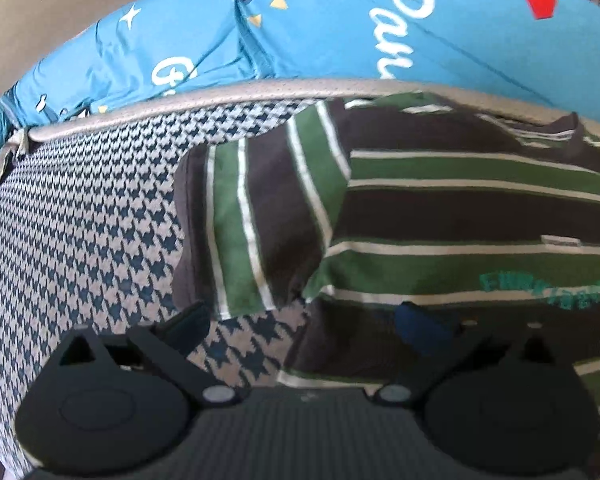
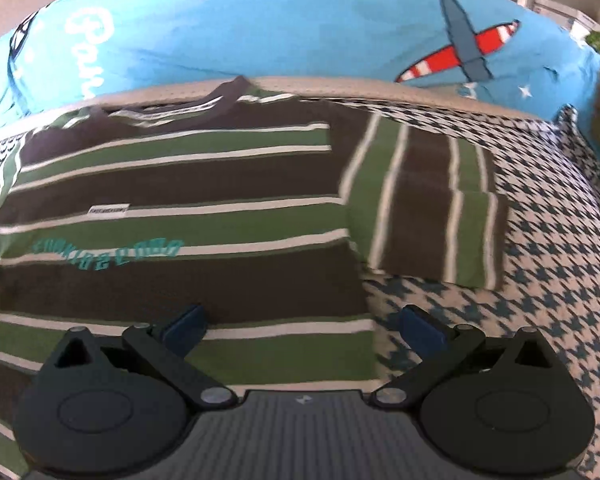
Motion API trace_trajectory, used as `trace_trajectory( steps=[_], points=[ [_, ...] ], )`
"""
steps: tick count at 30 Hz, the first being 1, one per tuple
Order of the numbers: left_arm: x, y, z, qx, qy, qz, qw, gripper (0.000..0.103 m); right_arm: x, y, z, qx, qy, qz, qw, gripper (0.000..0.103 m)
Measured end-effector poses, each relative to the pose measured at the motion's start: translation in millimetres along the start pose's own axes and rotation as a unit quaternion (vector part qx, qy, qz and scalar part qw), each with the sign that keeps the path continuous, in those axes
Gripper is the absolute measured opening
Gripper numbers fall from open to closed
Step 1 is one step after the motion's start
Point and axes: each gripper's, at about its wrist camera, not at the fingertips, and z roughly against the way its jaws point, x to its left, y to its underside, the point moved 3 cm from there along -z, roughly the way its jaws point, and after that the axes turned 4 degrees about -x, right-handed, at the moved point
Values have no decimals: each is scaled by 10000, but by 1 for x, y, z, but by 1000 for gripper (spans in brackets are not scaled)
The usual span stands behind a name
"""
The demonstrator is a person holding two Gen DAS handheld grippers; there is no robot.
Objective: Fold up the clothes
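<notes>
Your right gripper [image 2: 304, 326] hangs spread wide over the shirt [image 2: 188, 216], its left blue pad above the green-and-brown stripes, its right pad [image 2: 422, 330] above bare houndstooth, the shirt's side edge running between them and nothing pinched. Your left gripper [image 1: 304, 320] is likewise spread and empty, one pad over the checked cover [image 1: 80, 220], the other low against the shirt's dark band, with the opposite side edge between its fingers. The shirt lies flat, front up, collar toward the blue pillow [image 2: 300, 32], teal lettering across the chest; each short sleeve [image 2: 428, 208] sticks out sideways on the cover, so by the look of it no fold is yet made. Beyond the collar runs a grey piped edge [image 1: 220, 98], then the pillow with its plane print. The likely trouble from here: close on the edge too shallow and you catch only the top layer, so the back panel stays behind and the fold bunches. Close too deep and a pad may nip the cover along with the cloth, dragging both. Lift one side ahead of the other and the stripes will skew. The left view is blurred, so how near that right pad sits to the fabric is uncertain.
</notes>
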Motion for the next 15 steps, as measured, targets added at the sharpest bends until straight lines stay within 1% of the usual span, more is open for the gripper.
trace_trajectory(
  steps=[3, 8, 11, 13, 15],
  points=[
    [-7, 0, 10, -86, 110, -94, 9999, 103, -7, -1, 9, -95, -120, -30, 9999, 103],
    [-26, 6, 26, -188, 420, -364, 9983, 103, -4, 0, 22, -201, -672, 32, 9975, 103],
    [-37, 18, 35, -286, 589, -629, 9959, 103, 1, 4, 27, -174, -924, 95, 9955, 103],
    [-42, 28, 39, -314, 779, -753, 9936, 103, 6, 9, 29, -125, -1031, 181, 9944, 99],
    [-44, 37, 42, -311, 894, -830, 9920, 103, 10, 15, 30, -68, -1120, 281, 9933, 97]
  ],
)
